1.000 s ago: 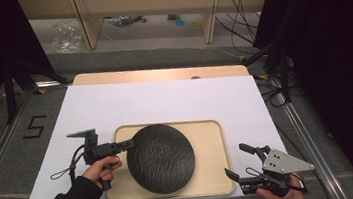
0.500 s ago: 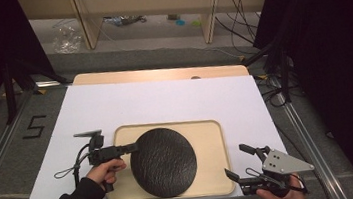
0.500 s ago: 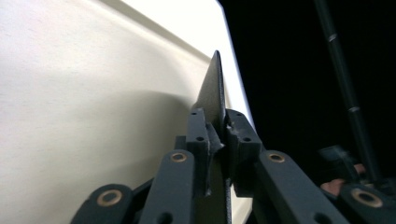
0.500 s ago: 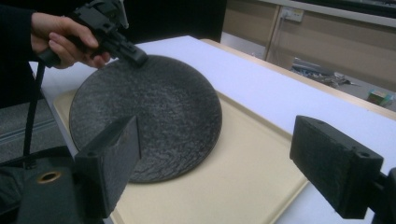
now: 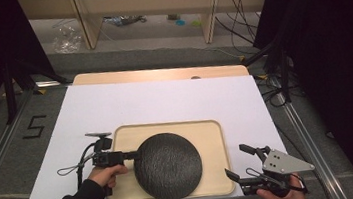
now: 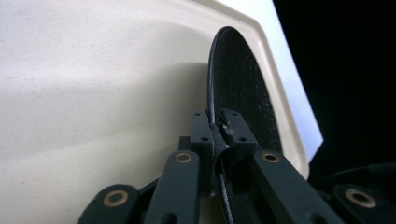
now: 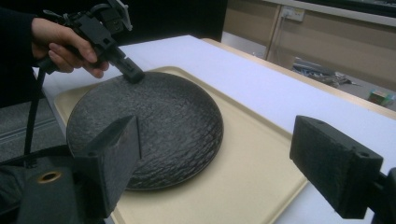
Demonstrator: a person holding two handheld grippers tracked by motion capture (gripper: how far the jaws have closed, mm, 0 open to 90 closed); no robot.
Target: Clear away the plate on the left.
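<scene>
Tray [image 5: 214,140] holding dark plate [image 5: 170,168], left hand-held gripper [image 5: 133,155] clamping rim

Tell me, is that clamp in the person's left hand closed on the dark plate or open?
Closed. The left gripper pinches the rim of the dark plate, its jaws pressed on both sides.

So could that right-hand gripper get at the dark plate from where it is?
Probably yes. The right gripper has open fingers at the tray's near right corner; nothing lies between it and the plate, whose left rim the left gripper clamps.
</scene>
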